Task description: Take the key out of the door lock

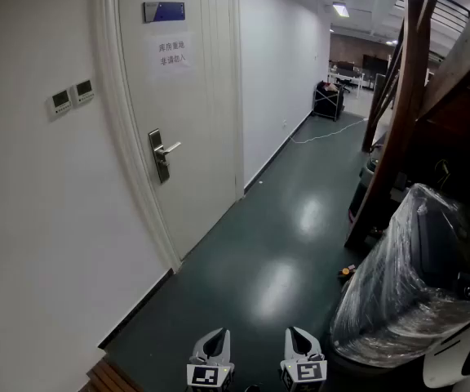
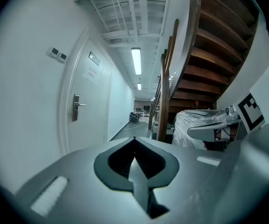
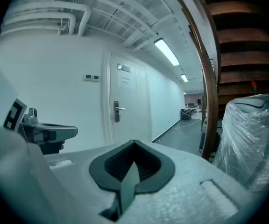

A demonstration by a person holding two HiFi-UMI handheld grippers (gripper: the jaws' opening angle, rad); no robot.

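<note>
Task not begun: the left hand-held gripper (image 1: 210, 343) and right hand-held gripper (image 1: 303, 340) are pressed together, empty. The white door's silver lock plate (image 1: 160, 157) stands well ahead-left, its key too small to see.

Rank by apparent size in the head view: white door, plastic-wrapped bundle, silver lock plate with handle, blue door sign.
1. White panelled door
2. Clear-plastic-wrapped bundle, which is nearer the camera, so it looks larger than it is
3. Silver metal lock plate with handle and blue rectangular door sign: about alike, not ranked
</note>
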